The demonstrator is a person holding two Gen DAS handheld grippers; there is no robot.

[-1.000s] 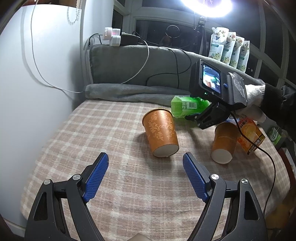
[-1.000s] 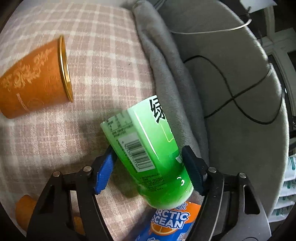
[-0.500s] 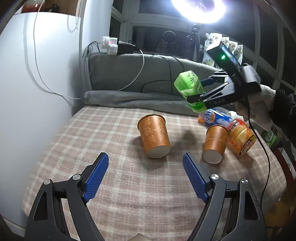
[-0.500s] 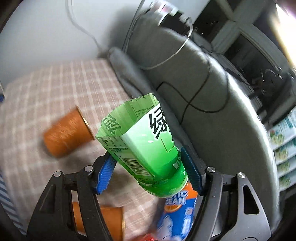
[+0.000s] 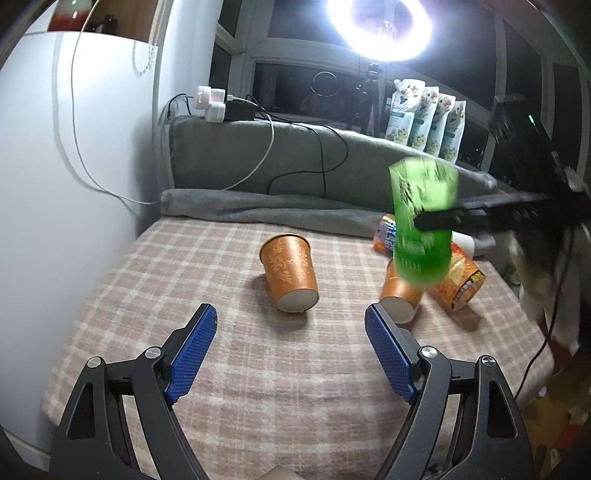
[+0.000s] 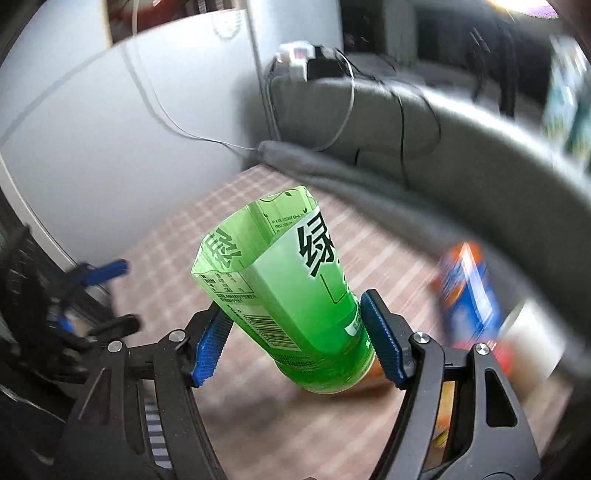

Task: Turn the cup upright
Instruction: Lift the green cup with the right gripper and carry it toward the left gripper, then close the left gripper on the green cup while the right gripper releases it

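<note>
Right gripper (image 6: 295,341): clamped on green cup (image 6: 291,295), held clear above checked cloth (image 5: 258,369), open end up, slightly tilted. Left gripper (image 5: 290,350): jaws spread wide, empty, low over cloth, aimed at orange cup (image 5: 291,273) lying on its side. Second orange cup (image 5: 399,295) just beneath the raised green one.

Light: a bright ring lamp (image 5: 384,27) glares at far top, on a stand.
Windows: dark panes (image 5: 295,88) across the far side.
Wall: plain white wall (image 5: 55,177) at left, a thin cable (image 5: 79,147) hanging down it.
Furniture: grey padded backrest (image 5: 295,158) at far, a rolled grey blanket (image 5: 266,212) along its foot.
Surface: checked beige cloth (image 5: 280,369) in the near ground.
</note>
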